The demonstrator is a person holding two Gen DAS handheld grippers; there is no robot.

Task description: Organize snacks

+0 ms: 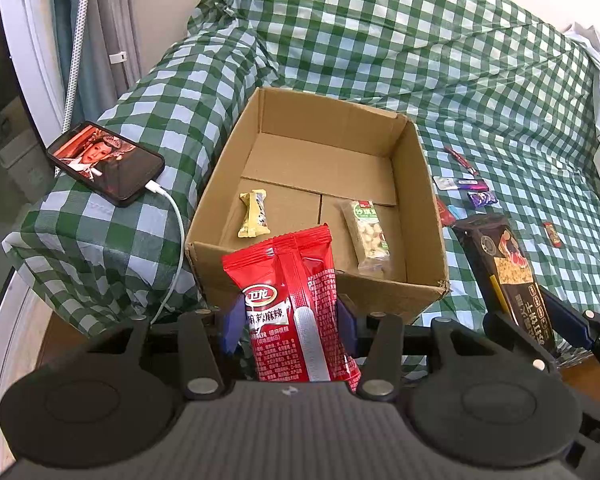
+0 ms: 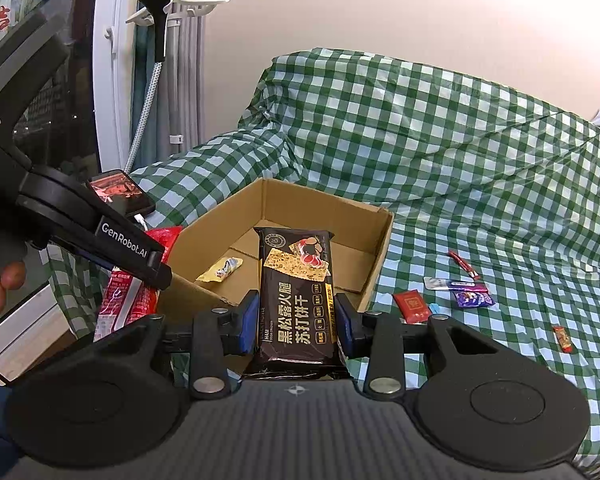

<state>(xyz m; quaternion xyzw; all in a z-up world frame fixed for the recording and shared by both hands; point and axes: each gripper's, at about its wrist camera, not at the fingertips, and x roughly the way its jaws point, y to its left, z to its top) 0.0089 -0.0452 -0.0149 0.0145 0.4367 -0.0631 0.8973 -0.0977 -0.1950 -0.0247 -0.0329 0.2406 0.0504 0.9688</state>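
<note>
My left gripper [image 1: 290, 326] is shut on a red snack packet [image 1: 296, 300], held upright just in front of the near wall of an open cardboard box [image 1: 320, 288]. Inside the box lie a yellow wrapped candy [image 1: 253, 219] and a clear nut bar [image 1: 367, 234]. My right gripper [image 2: 296, 322] is shut on a black cracker pack [image 2: 296, 300], held upright over the near rim of the box [image 2: 376, 264]. The black cracker pack [image 1: 508, 272] also shows to the right of the box in the left wrist view. The left gripper's body and the red packet [image 2: 128, 296] appear at the left in the right wrist view.
Several small snacks lie on the green checked cloth [image 1: 480, 80] right of the box: a red sachet [image 2: 412, 305], a purple candy [image 2: 473, 299], a white-blue stick [image 2: 452, 284] and small red sticks [image 2: 464, 264]. A phone [image 1: 106, 162] on a charging cable rests on the covered armrest at left.
</note>
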